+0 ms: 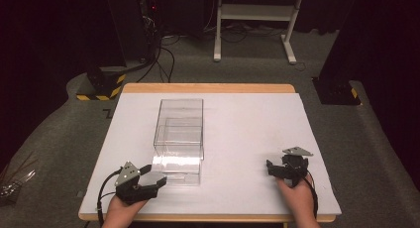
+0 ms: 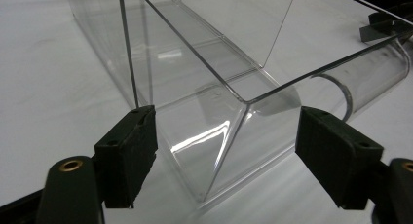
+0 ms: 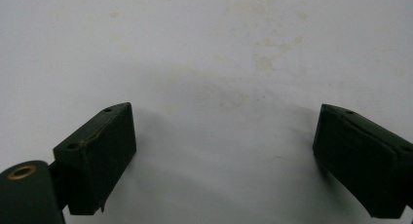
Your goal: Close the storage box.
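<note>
Clear box [image 2: 214,83] near spread left claw [image 2: 226,153], right claw [image 3: 224,160] spread over stained, perhaps scuffed, table [image 3: 219,48]

The clear box [image 1: 179,139] looks like glossy, smooth transparent plastic, catching bright glints along its near edges. The worktop [image 1: 247,139] has a matt white, faintly stained surface with a pale wooden edge at the far side. Both grippers' jaws are matt black, with ribbed pads [image 3: 360,160]. The floor [image 1: 59,139] is rough grey carpet.
</note>
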Available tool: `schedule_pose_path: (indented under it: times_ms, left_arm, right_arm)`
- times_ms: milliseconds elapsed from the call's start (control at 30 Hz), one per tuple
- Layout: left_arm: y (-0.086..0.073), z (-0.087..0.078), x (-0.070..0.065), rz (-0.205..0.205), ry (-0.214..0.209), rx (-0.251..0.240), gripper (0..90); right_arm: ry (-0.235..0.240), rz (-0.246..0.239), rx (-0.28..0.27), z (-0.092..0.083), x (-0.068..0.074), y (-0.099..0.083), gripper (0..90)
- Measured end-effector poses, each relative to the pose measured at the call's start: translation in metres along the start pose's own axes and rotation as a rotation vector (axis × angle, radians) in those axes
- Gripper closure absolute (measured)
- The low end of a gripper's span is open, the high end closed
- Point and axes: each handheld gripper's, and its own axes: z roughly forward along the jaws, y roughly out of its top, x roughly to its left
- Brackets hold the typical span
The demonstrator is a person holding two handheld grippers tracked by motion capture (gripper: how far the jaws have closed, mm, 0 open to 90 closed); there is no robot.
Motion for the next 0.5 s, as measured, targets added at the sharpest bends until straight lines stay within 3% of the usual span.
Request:
schedule_pose_path:
  times_ms: [100,500]
  left_arm:
    - [0.000,0.002,0.002,-0.014,-0.004,0.003,21.5]
    - [-0.003,0.014,0.002,-0.010,0.023,0.034,15.5]
  right_arm:
    - [0.000,0.000,0.000,0.000,0.000,0.000,8.4]
    - [0.000,-0.001,-0.001,0.000,0.000,0.000,8.4]
